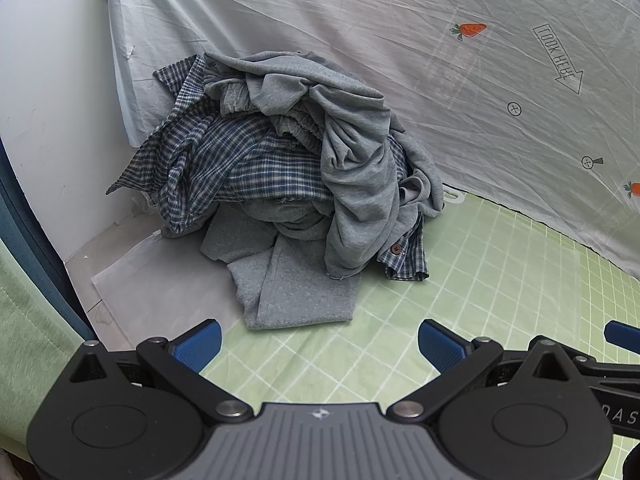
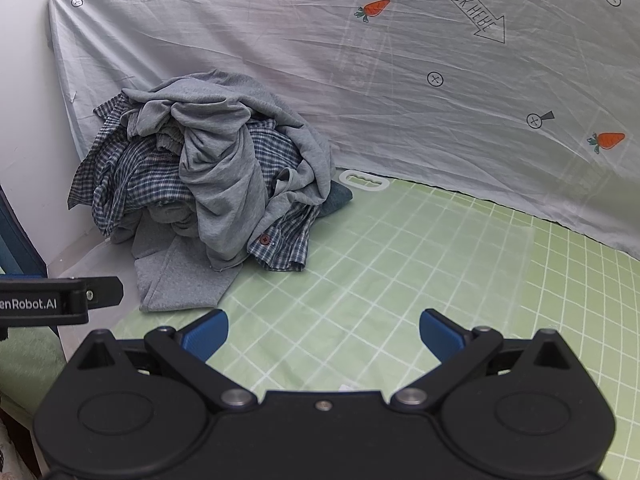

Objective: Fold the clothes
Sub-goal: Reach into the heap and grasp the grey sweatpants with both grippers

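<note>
Clothes pile (image 1: pixel 280 160) sits at the far left of the green grid mat (image 1: pixel 460 300), against the white sheet (image 1: pixel 360 20) backdrop. Grey knit pieces drape over a plaid shirt (image 1: pixel 224 160); can't tell how many garments are in there, lower layers are buried. A darker item (image 2: pixel 338 200) pokes out behind the pile, only a corner visible. White plastic tab (image 2: pixel 364 179) lies at the mat's back edge, beside the pile. My left gripper (image 1: pixel 319 346) is spread wide, holding nothing, short of the pile's front hem. My right gripper (image 2: pixel 323 336) is likewise released and empty, over bare mat. Mat right of the pile is clear; its right side is cut off by frame.
</note>
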